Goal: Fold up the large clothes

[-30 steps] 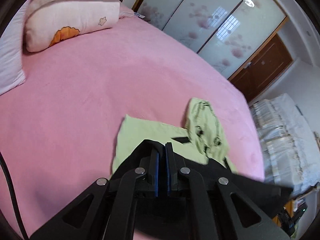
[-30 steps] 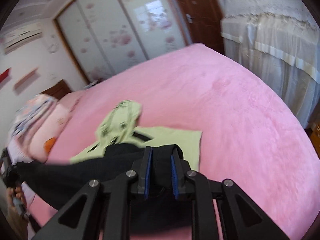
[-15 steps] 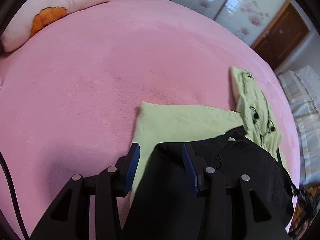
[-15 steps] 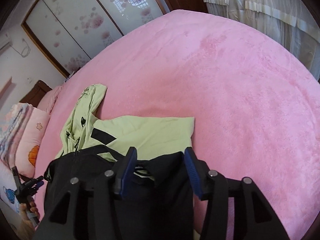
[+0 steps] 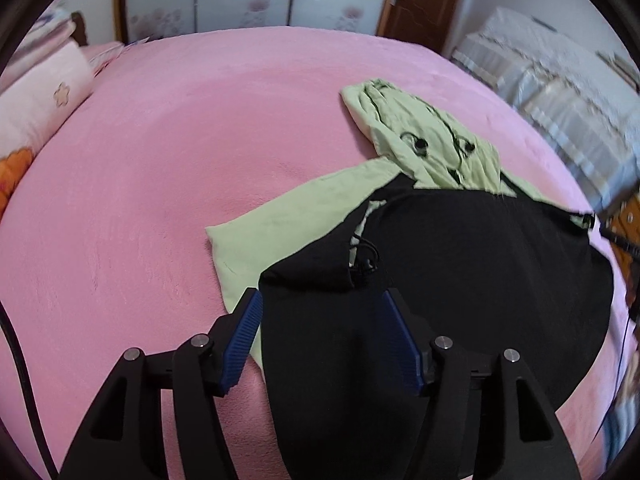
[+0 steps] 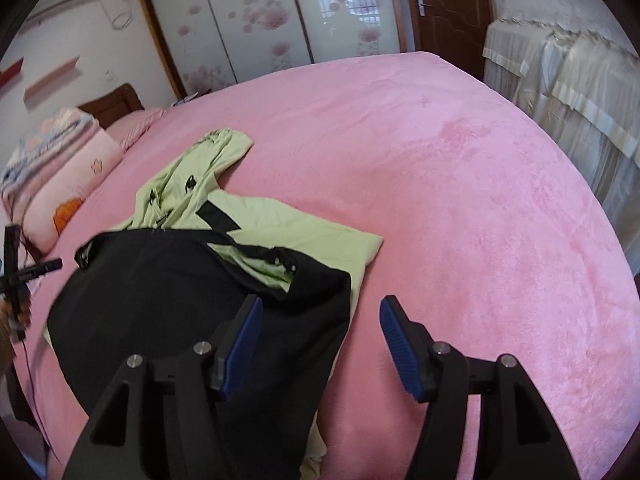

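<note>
On fuzzy pink bedspread (image 6: 460, 184), black-and-green hoodie (image 5: 460, 264) lies rumpled; both hand-held grippers (image 5: 322, 320) (image 6: 320, 326) gape empty.

both grippers: black angular arms, ribbed blue pads (image 5: 243, 342) (silver screws at the joints).
</note>
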Available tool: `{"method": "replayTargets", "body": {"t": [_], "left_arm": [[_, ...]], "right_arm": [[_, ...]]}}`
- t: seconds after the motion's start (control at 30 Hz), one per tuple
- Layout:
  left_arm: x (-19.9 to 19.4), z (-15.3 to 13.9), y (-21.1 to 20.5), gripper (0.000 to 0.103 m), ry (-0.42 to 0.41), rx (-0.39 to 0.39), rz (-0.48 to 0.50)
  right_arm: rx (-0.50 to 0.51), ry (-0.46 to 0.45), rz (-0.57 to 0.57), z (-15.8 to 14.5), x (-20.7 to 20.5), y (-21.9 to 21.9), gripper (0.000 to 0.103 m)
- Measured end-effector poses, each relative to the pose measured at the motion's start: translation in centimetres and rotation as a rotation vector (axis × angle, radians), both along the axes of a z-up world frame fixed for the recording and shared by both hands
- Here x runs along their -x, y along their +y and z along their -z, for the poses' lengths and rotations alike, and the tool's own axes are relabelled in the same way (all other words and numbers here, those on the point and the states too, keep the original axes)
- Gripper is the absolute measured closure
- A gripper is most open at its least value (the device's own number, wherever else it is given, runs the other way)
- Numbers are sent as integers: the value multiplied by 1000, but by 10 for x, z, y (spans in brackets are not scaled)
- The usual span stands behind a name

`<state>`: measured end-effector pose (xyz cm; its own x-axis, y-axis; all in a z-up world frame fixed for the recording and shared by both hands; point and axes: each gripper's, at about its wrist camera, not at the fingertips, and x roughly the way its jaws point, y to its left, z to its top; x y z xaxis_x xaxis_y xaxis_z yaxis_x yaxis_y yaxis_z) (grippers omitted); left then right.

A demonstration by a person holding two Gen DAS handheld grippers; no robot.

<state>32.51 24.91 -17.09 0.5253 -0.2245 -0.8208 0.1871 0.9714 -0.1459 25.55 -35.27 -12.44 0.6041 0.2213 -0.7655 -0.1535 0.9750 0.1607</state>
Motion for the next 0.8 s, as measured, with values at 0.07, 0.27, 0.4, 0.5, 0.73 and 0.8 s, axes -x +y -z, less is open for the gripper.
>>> {"method": "replayTargets", "body": {"t": [0.07,0.27,0.4,0.5,0.73,0.8], "left_arm": [[-5,7,-14,42,4,-65,42],[-24,34,-42,40,14,-278,134],[-44,40,-44,40,15,-291,139],[-54,39,-43,40,21,-275,132],[-76,43,-44,61,47,-181,113],[-79,45,-44,68,50,-168,96]], "right_arm": [[42,5,-15,7,-5,8,42],[93,60,-15,29,-27,19,42],[83,66,-14,33,-38,17,42],[86,56,-25,32,-45,18,42],[27,72,-8,36,-68,12,45],[30,91,-10,40,-73,14,58]]}}
